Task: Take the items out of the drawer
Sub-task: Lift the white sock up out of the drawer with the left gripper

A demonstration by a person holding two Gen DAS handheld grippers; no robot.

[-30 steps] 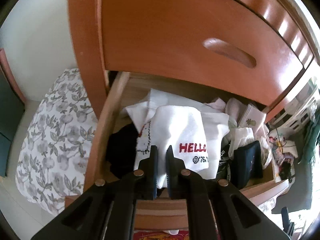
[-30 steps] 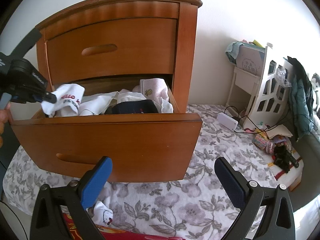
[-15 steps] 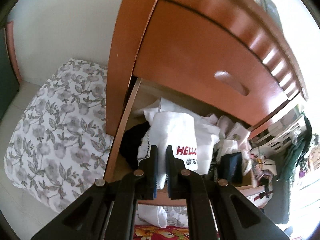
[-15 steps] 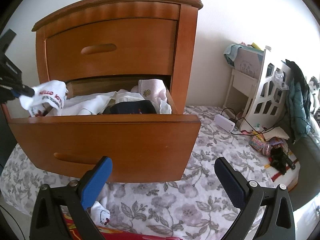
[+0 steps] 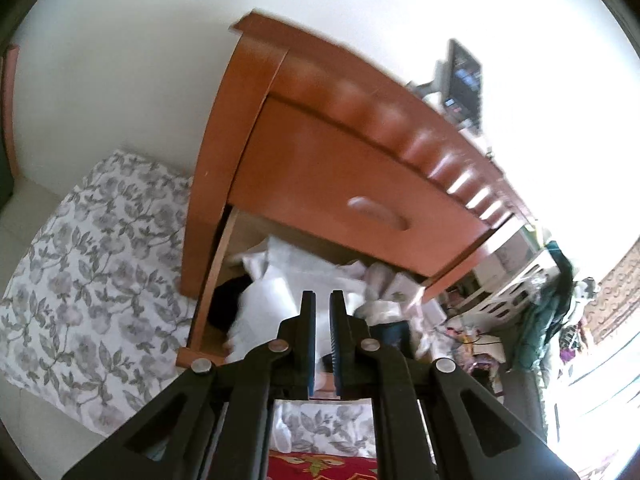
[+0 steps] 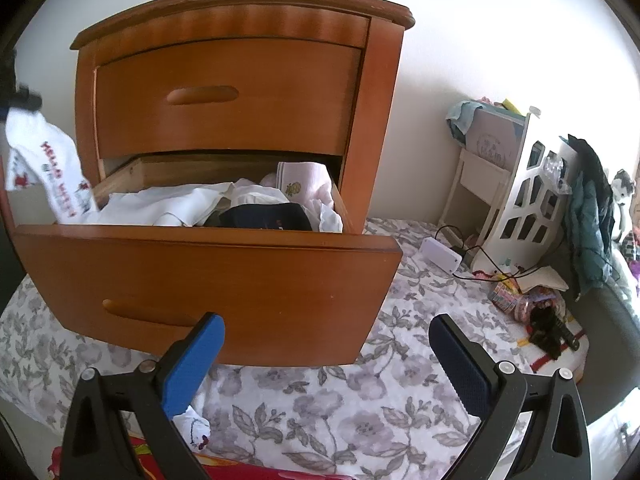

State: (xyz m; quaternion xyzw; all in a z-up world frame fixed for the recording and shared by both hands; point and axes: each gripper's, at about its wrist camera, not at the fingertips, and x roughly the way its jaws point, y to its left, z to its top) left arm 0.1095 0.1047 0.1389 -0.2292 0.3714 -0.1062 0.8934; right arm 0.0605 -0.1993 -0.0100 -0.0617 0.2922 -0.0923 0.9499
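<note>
A: Left wrist view: our left gripper (image 5: 322, 312) is clamped on the white cloth (image 5: 264, 312), which hangs above the open drawer (image 5: 208, 280).

B: Right wrist view: our right gripper (image 6: 326, 344) stands wide apart, empty, facing the drawer front; the cloth (image 6: 44, 160) hangs long-axis down at far left.

You are in a home bedroom: wooden nightstand (image 6: 240, 92), open clothes-filled drawer (image 6: 208, 264), floral bedsheet (image 6: 360, 412), hanging jacket (image 6: 592, 216).
</note>
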